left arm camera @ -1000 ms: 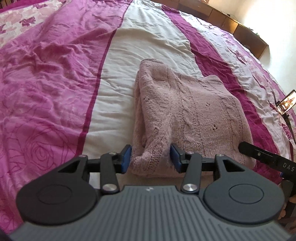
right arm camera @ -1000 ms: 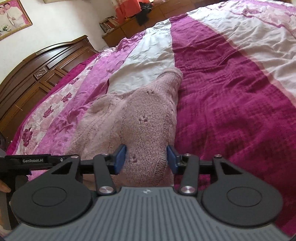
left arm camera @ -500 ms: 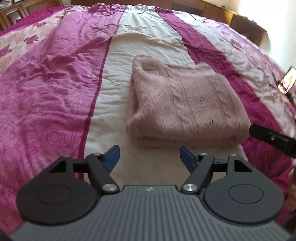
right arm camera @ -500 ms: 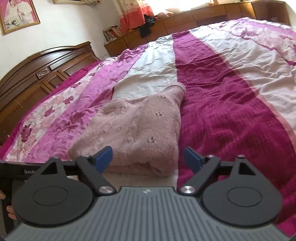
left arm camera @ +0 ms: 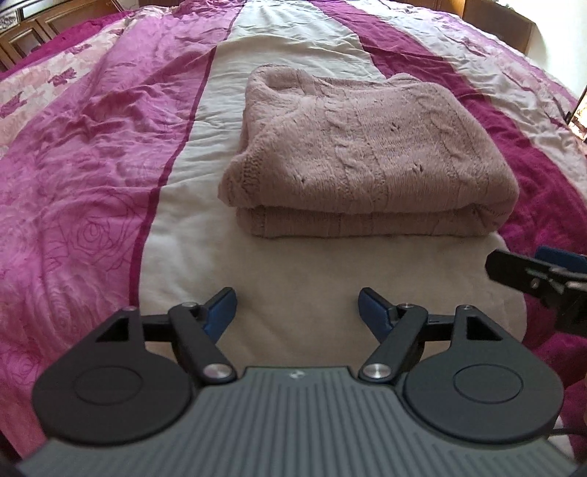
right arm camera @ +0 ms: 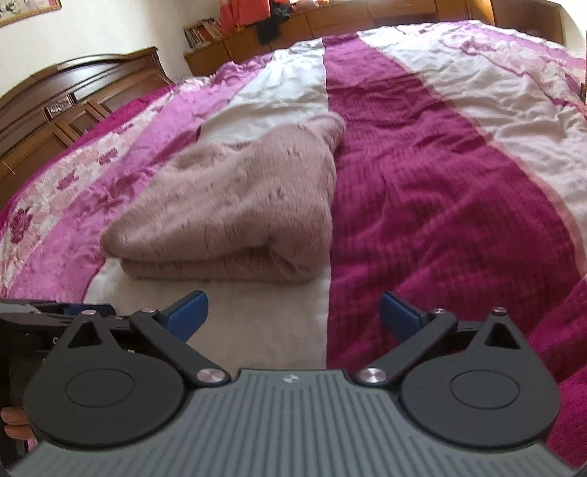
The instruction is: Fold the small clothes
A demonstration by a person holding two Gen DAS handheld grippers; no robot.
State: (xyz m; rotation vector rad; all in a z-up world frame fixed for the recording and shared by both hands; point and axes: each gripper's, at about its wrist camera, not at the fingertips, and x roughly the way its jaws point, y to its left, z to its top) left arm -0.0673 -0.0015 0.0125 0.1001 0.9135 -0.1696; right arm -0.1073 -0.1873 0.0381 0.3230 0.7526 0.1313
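Observation:
A dusty-pink knitted sweater lies folded in a neat two-layer rectangle on the bed, its folded edge facing me. The right wrist view shows the same sweater from its right side. My left gripper hovers open in front of the sweater's near edge, apart from it, nothing between the fingers. My right gripper is open too, pulled back from the sweater's right corner and empty. The right gripper's tip also shows at the right edge of the left wrist view.
The sweater rests on a bedspread striped magenta, pink and cream. A dark wooden headboard stands at the left, low wooden cabinets with books and clothes run along the far wall. A small screen sits at the bed's right edge.
One second ago both grippers were shut on the sweater's near edge. They have let it go, opened wide and drawn back; the sweater now lies folded by itself.

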